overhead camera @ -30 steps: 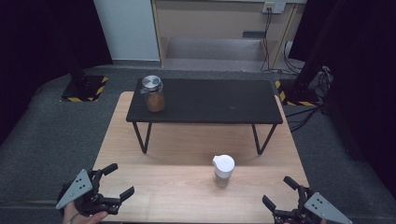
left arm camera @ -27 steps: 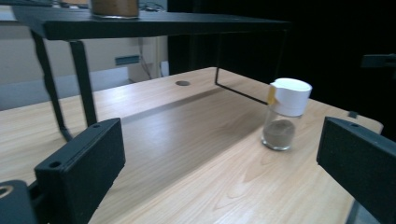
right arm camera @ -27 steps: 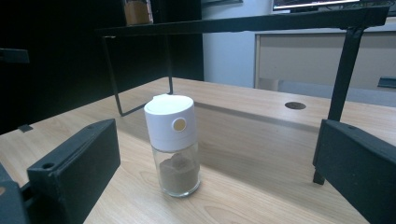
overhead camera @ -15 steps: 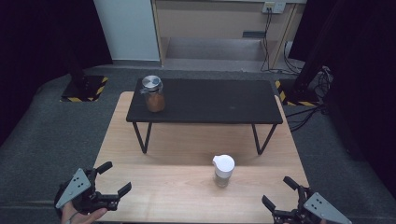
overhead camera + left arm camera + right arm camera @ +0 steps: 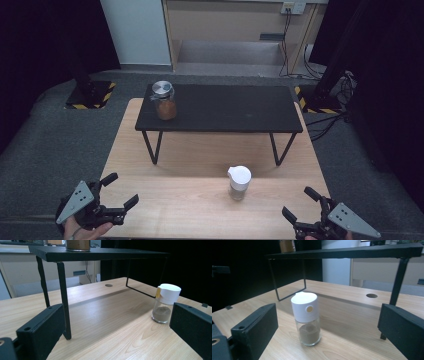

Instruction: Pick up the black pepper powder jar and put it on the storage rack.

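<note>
The spice shaker [image 5: 239, 182], a small glass bottle with a white cap and brown powder in its bottom, stood upright on the wooden table [image 5: 190, 210], just in front of the black riser shelf [image 5: 225, 107] and toward the table's right half. In the right gripper view the shaker [image 5: 306, 318] stood ahead in line with the gap between the two black jaws, apart from both. The right gripper [image 5: 302, 210] lay at about four o'clock from the shaker, near the table's front right corner; its jaws had just been closing a little yet stood wide apart, with nothing between them. The left gripper [image 5: 120, 192] sat at about eight o'clock from the shaker, well apart from it at the front left corner, held in a hand [image 5: 82, 230], its jaws spread and empty. In the left gripper view the shaker [image 5: 165, 303] appeared beside the right-hand jaw, farther off. At about eleven o'clock from the shaker, on the far left end of the shelf top, stood a glass jar [image 5: 164, 100] with a metal lid, holding what looked like a brown powder, though the view was too small to be sure.
</note>
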